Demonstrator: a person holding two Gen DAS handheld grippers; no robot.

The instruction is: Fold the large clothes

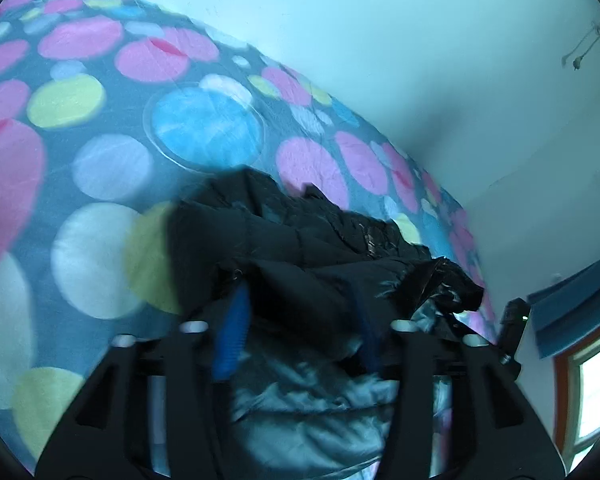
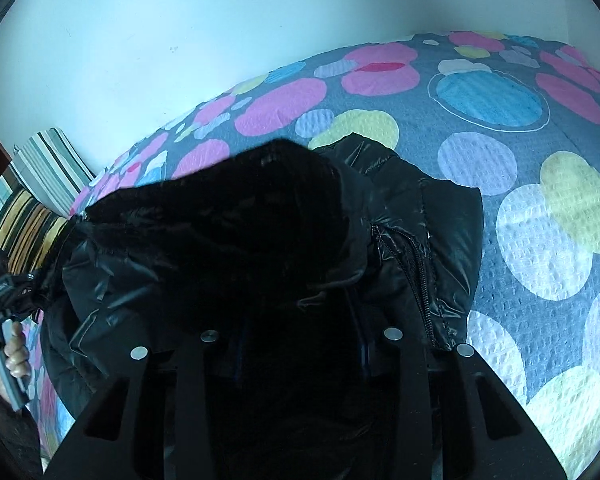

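A black puffer jacket (image 1: pixel 300 248) lies bunched on a bed, its pale grey lining (image 1: pixel 312 408) showing close to the left wrist camera. My left gripper (image 1: pixel 298 340) is open, its blue-padded fingers (image 1: pixel 232 336) standing wide apart with jacket fabric lying loose between them. In the right wrist view the jacket (image 2: pixel 228 216), with its dark furry hood and zip, is draped over my right gripper (image 2: pixel 302 344). The right fingers are lost in the dark fabric, so their grip cannot be made out.
The bed has a grey cover with large coloured dots (image 2: pixel 500 160) spreading right and back. A striped pillow (image 2: pixel 40 184) lies at the far left by the pale wall. A hand holding the other gripper (image 2: pixel 8 340) shows at the left edge. A window (image 1: pixel 592 392) is low right.
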